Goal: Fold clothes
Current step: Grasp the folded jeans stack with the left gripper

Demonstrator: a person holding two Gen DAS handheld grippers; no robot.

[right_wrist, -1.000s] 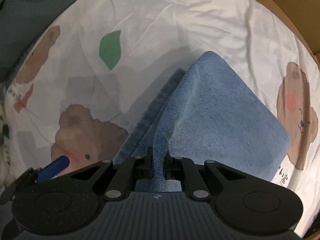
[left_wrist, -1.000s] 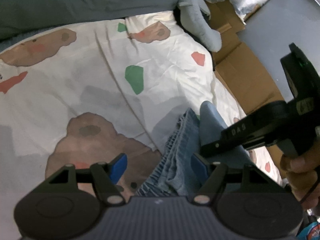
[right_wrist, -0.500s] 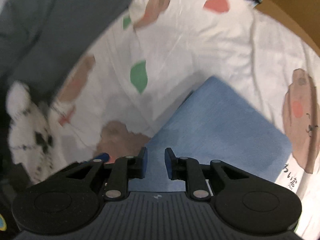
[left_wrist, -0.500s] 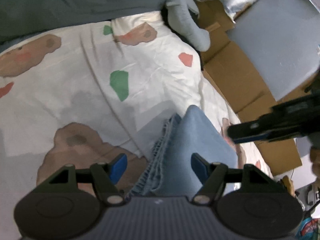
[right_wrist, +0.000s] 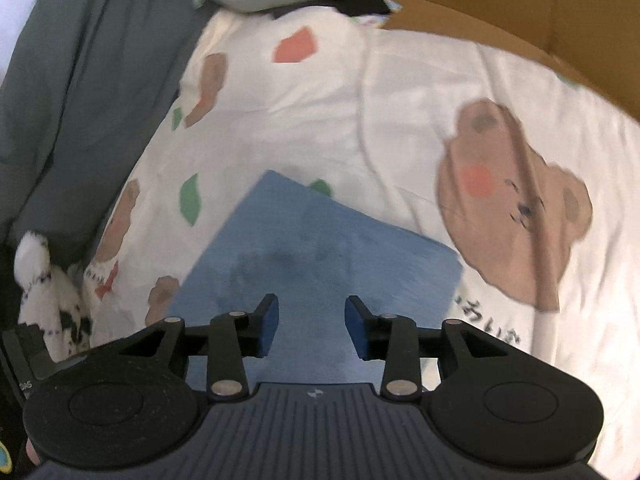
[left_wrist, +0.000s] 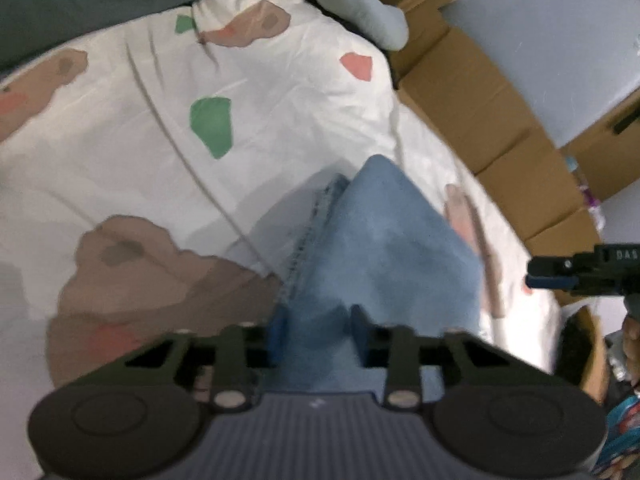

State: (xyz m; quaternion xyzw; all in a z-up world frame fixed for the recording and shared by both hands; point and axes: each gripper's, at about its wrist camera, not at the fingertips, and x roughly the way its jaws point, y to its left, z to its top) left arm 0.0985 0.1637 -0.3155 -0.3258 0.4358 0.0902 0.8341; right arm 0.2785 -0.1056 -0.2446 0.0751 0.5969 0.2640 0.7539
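Only one folded denim garment [right_wrist: 316, 252] lies here; left gripper [left_wrist: 316, 334] fingers straddle it, right gripper [right_wrist: 312, 330] parted, empty.

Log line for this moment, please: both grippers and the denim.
left gripper: closing round folded denim, grip unconfirmed | right gripper: open, above denim | denim: flat on bear-print sheet

One folded denim garment [right_wrist: 320, 248] on one bear-print sheet [right_wrist: 400, 128]. Two grippers up: left gripper [left_wrist: 316, 328], right gripper [right_wrist: 312, 320]. One grey plush [left_wrist: 360, 8], one black-and-white plush [right_wrist: 44, 288], one dark grey blanket [right_wrist: 80, 80], several cardboard boxes [left_wrist: 472, 96] (exact tally unclear).
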